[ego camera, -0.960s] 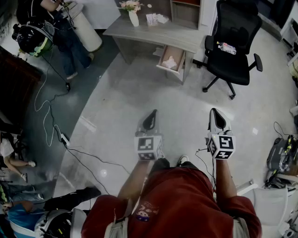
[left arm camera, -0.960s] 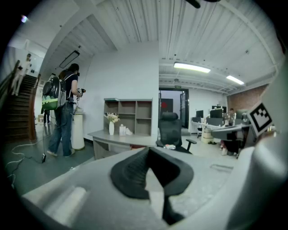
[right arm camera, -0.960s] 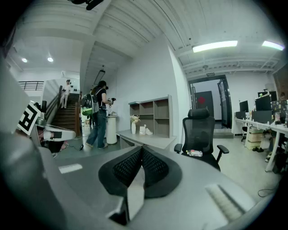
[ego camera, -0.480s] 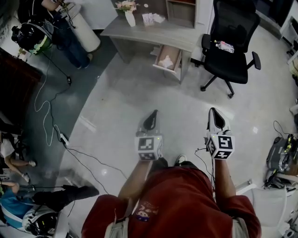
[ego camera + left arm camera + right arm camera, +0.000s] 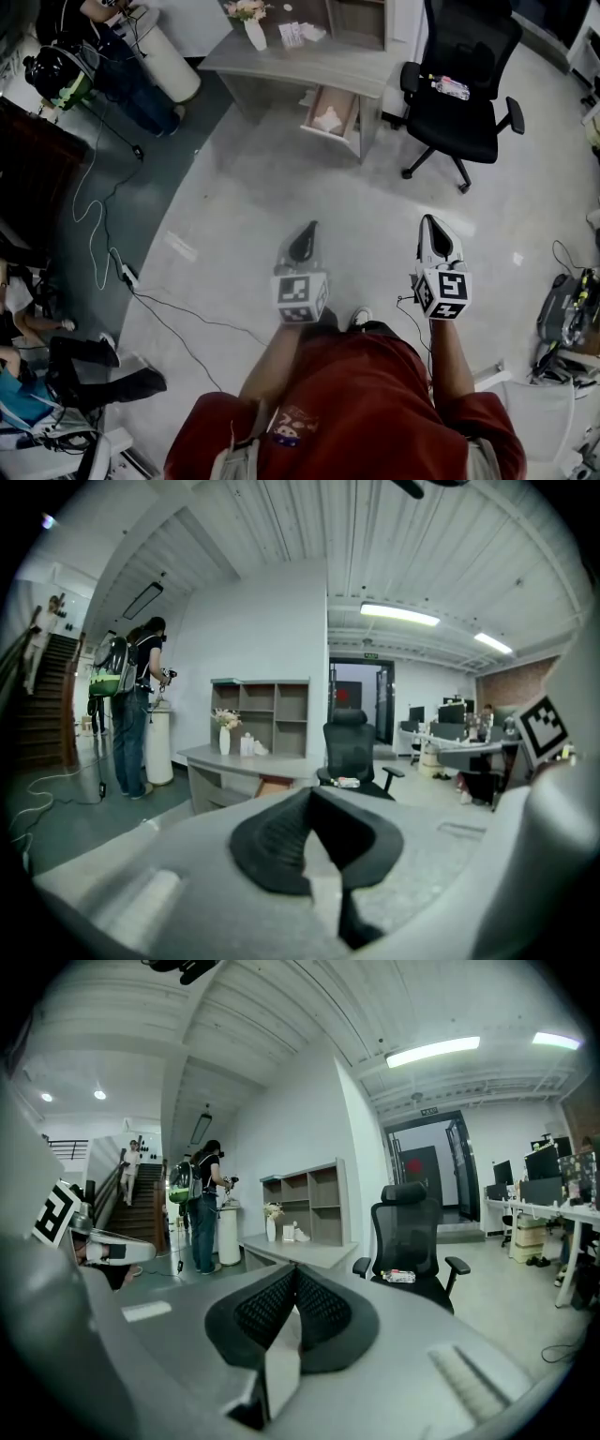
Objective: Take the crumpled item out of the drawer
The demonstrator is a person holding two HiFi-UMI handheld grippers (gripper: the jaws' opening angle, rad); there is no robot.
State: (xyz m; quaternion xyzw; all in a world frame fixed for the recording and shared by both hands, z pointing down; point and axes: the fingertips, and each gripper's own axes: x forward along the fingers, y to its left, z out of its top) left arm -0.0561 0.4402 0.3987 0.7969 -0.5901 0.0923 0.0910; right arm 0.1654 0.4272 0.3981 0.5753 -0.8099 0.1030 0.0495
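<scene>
**Facing the desk from across the floor, both grippers closed and empty**

You stand well back from the desk (image 5: 319,58), with a wide stretch of bare floor (image 5: 281,197) between you and it. The drawer (image 5: 345,105) hangs pulled out on the near side of the desk, just left of the black office chair (image 5: 459,103). The crumpled item (image 5: 327,119), pale and wadded, lies inside the drawer toward its near end, with nothing touching it.

Your left gripper (image 5: 307,229) and right gripper (image 5: 431,223) are held out side by side in front of you, pointing roughly toward the desk and tipped slightly down. In the left gripper view the left gripper's (image 5: 314,806) pads meet with nothing between them. The right gripper view shows the same for the right gripper's (image 5: 292,1299) pads. Neither tool has hold of anything.

By my reading this is the approach step, and the reach has not begun. The next move calls for closing the gap until the drawer is right below your hands. You then need to spread the jaws of one gripper before lowering it into the drawer. Come in from the left of the drawer, since the chair crowds its right side. The item looks soft and light, so a pinch on a raised fold should lift it.
</scene>
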